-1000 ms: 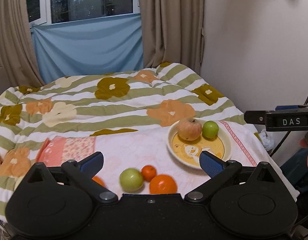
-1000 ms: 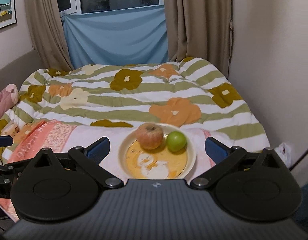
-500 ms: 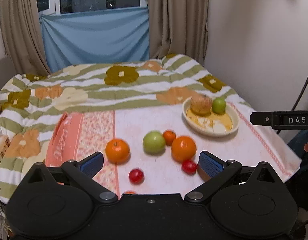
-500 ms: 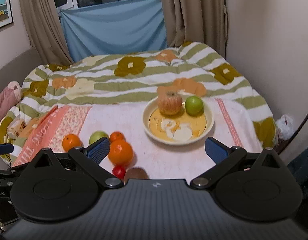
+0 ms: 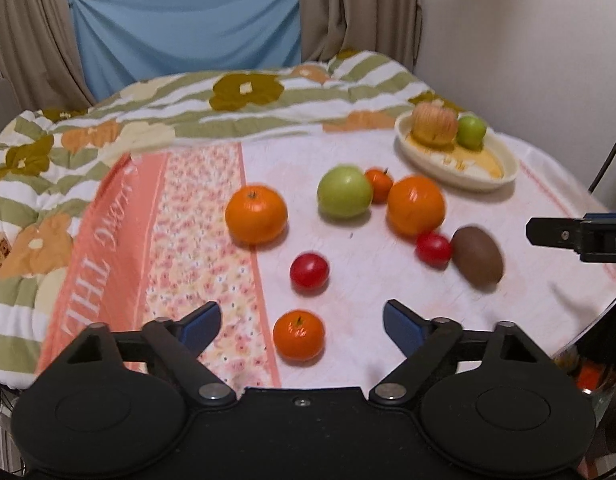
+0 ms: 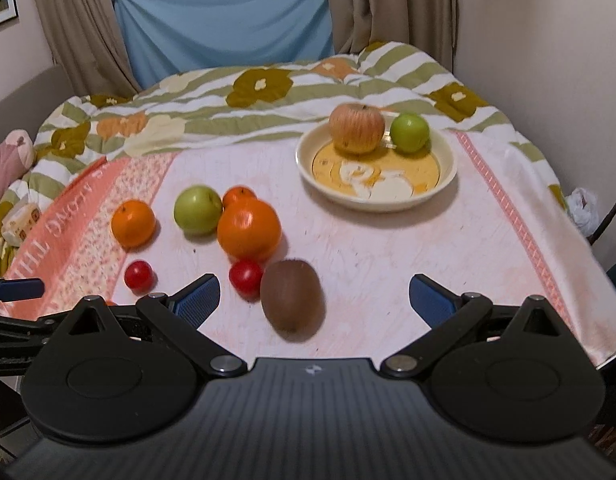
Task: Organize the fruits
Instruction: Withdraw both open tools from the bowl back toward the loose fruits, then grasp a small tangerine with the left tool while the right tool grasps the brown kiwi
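Currently the left hand-held gripper (image 5: 302, 322) has jaws closing, nothing pressed yet; a small orange (image 5: 299, 335) sits between them on the cloth-covered bed. Right hand-held gripper (image 6: 314, 300) is apart and empty, with the kiwi (image 6: 292, 300) lying between its fingers. Kiwi looks light, firm but bruisable, fuzzy so not slippery; grip across its short middle. Its long axis runs near-to-far, tilted slightly left. The small orange is round, with no clear axis, stem up. The plate (image 6: 448, 168) holds two apples.
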A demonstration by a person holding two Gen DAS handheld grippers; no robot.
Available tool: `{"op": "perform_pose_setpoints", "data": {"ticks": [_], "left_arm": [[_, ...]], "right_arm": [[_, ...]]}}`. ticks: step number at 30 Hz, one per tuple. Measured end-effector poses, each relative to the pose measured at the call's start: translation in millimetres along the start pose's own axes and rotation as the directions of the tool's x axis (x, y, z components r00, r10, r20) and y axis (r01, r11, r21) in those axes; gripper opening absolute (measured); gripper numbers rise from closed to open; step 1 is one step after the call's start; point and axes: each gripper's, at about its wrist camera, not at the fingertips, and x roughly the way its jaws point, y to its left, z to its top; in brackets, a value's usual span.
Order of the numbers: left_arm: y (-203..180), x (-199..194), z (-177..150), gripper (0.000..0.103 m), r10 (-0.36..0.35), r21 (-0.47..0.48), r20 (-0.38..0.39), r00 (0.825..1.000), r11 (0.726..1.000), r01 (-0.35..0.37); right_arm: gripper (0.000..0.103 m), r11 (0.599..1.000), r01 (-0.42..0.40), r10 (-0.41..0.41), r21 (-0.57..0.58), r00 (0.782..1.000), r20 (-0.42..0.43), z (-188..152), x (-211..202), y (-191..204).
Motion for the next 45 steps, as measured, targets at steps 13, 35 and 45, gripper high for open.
{"op": "perform_pose_setpoints", "data": {"ticks": [13,35,45], "left_arm": [[-1,50,-16,0.056,-0.016,0.093,-0.064,0.998,0.995,0.022],[2,44,-16,0.040,-0.022,0.080,-0.078,0.997,0.996,0.028],[1,39,-13,0.040,-0.010,0.060,-0.078,0.997,0.998,0.015]], "right_arm": [[0.103,0.999,0.011,-0.013,-0.035,0.999,-0.044,-17,44,18],[0.078,0.991,-0.012,0.001,-0.131,0.996,-0.088,-16,87,24],[0.063,0.990,-0.042,0.028,-0.136,0.994,-0.104,-16,91,20]]}}
